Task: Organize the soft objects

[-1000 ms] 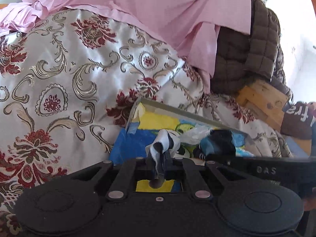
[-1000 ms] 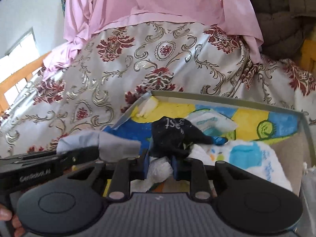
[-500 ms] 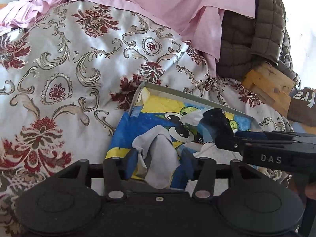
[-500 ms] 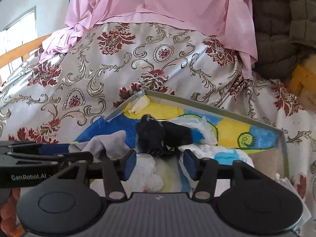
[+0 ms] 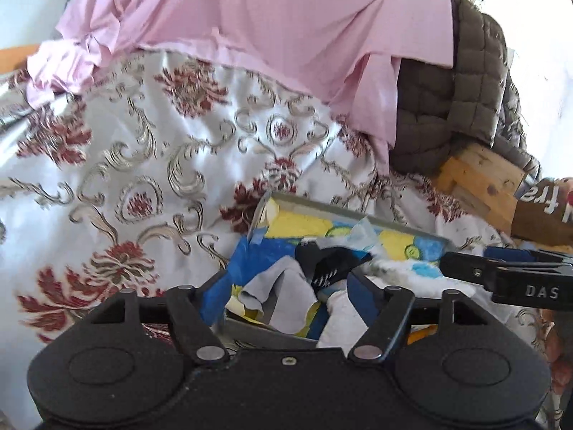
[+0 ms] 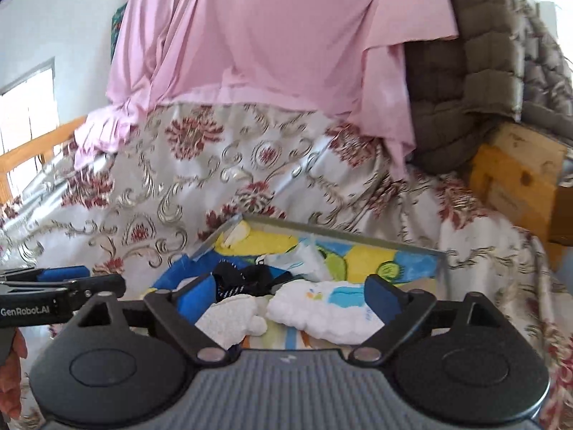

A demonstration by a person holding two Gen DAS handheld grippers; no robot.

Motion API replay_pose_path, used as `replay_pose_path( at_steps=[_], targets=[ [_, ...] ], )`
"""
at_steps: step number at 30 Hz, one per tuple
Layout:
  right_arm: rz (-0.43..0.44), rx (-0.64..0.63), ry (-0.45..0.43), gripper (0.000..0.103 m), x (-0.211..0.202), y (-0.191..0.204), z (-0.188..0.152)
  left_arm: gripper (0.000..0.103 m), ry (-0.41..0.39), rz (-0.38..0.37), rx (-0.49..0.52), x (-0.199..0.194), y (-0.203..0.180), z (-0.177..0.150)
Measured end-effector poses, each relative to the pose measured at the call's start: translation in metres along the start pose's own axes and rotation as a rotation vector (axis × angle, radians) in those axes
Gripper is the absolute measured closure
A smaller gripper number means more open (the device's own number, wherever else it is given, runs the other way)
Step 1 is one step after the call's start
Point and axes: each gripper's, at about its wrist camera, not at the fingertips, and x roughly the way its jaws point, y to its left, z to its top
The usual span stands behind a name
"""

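Left wrist view: your left gripper (image 5: pixel 286 286) is spread wide with nothing between its blue fingers (image 5: pixel 360 294), above the near edge of the shallow grey box with a blue-and-yellow cartoon lining (image 5: pixel 358 216). A loose pale grey cloth (image 5: pixel 283 295) lies in the box, touching a crumpled black sock (image 5: pixel 327 261).

Right wrist view: your right gripper (image 6: pixel 286 295) is also spread wide and empty over the box (image 6: pixel 343 231). The sock (image 6: pixel 247 279) sits behind two white fluffy pieces (image 6: pixel 322 310). The box rests on a silvery floral bedspread (image 6: pixel 215 165).

place: home bedroom; evidence: floral bedspread (image 5: pixel 150 165); pink sheet (image 6: pixel 272 43); quilted jacket (image 5: pixel 462 82)
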Motion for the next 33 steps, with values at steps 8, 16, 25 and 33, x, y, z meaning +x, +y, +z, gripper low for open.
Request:
replay_pose_path(
  at_steps=[8,16,25,33],
  targets=[
    [-0.012,0.052,-0.065,0.002,-0.077,-0.004,-0.007,0.017,-0.080,-0.001,0.039,-0.069,-0.026,0.002],
    [-0.027,0.062,-0.095,0.000,-0.150,0.006,-0.031,0.009,-0.128,-0.006,0.063,-0.139,-0.050,-0.012],
    [-0.038,0.142,-0.129,0.000,-0.210,0.019,-0.067,0.003,-0.157,0.016,0.096,-0.207,-0.063,-0.044],
    [-0.082,0.185,-0.166,0.000,-0.245,0.034,-0.100,0.002,-0.152,0.021,0.127,-0.241,-0.071,-0.071]
  ],
)
